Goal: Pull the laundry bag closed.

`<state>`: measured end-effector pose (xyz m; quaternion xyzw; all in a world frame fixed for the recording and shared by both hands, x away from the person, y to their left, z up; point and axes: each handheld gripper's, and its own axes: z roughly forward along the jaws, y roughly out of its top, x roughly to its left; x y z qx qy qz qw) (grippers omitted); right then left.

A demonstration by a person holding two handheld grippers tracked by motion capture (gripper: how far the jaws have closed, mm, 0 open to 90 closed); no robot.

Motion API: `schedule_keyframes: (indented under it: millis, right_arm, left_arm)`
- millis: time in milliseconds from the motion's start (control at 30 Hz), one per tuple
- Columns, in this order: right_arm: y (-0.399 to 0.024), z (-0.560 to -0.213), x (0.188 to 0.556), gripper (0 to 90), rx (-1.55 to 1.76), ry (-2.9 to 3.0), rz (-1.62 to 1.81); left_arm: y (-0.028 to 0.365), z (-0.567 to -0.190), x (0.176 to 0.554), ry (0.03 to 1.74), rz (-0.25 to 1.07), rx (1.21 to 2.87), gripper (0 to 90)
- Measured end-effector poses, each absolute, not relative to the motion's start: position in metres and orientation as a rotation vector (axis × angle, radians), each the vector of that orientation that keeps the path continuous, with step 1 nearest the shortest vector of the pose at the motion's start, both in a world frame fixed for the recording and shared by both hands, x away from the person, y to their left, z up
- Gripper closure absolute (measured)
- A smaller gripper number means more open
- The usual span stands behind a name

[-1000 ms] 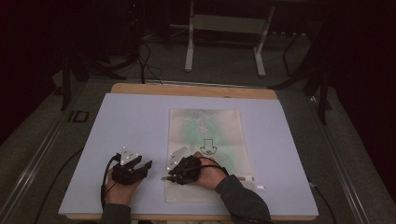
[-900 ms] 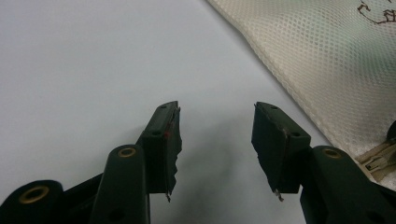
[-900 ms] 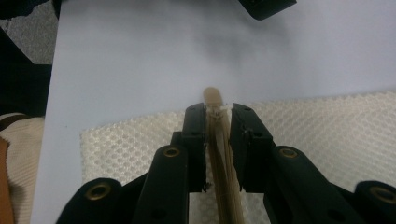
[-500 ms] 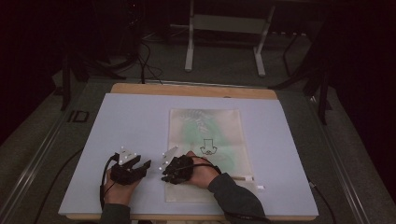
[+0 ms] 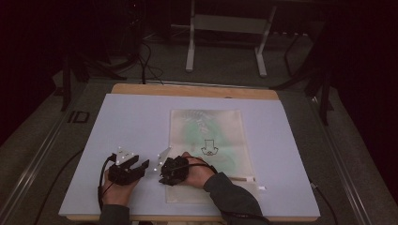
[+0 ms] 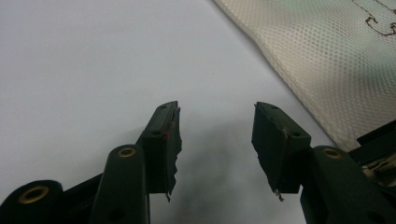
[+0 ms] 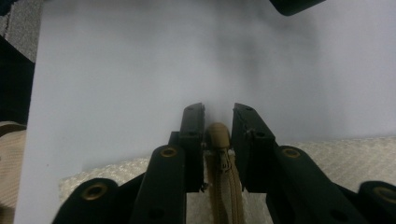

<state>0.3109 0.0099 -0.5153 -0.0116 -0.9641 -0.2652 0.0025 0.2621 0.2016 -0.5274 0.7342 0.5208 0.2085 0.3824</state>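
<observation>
The mesh bag (image 5: pixel 209 150) lies flat on the white table (image 5: pixel 131 122), cream netting with a green shape inside and a small dark outline drawing on its face. Its near edge carries a tan zipper (image 7: pixel 223 182), and that edge is where the right gripper (image 5: pixel 164 172) sits.

In the right gripper view, the zipper runs up between the two black jaws, its rounded tan end (image 7: pixel 218 134) lodged in the gap just short of the tips. The jaws stand close on either side of it, nearly touching the tape (whether they actually press it or only bracket it I cannot tell). Mesh spreads out behind and under both jaws; ahead of the tips there is bare table.

The left gripper (image 5: pixel 141 168) rests on the table just beside the right one, near the bag's corner, held in the person's left hand (image 5: pixel 117 187). In the left gripper view its jaws are spread well apart with nothing between them, only the table surface and their own shadow. The bag's netting (image 6: pixel 327 60) lies beyond and to the outside of the right-hand jaw, apart from the pads (image 6: pixel 170 140). A dark piece of the other gripper shows past that same jaw at the frame's edge.
</observation>
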Motion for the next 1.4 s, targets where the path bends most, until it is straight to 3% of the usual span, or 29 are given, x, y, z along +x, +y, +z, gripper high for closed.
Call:
schedule_keyframes:
  millis: [67, 733, 1233, 1400]
  right_arm:
    - [0.011, -0.515, 0.312, 80.4, -0.040, -3.030, -0.828]
    - [-0.001, -0.505, 0.310, 84.2, -0.047, -3.043, -0.873]
    - [0.012, -0.514, 0.311, 74.7, -0.053, -3.033, -0.810]
    - [0.016, -0.513, 0.311, 80.7, -0.061, -3.059, -0.780]
  left_arm:
    - [0.202, -0.527, 0.262, 1.329, 0.531, 1.874, 50.8]
    - [0.201, -0.527, 0.262, 1.327, 0.533, 1.871, 50.8]
    - [0.201, -0.527, 0.262, 1.324, 0.531, 1.874, 50.6]
    - [0.201, -0.527, 0.262, 1.324, 0.530, 1.878, 50.6]
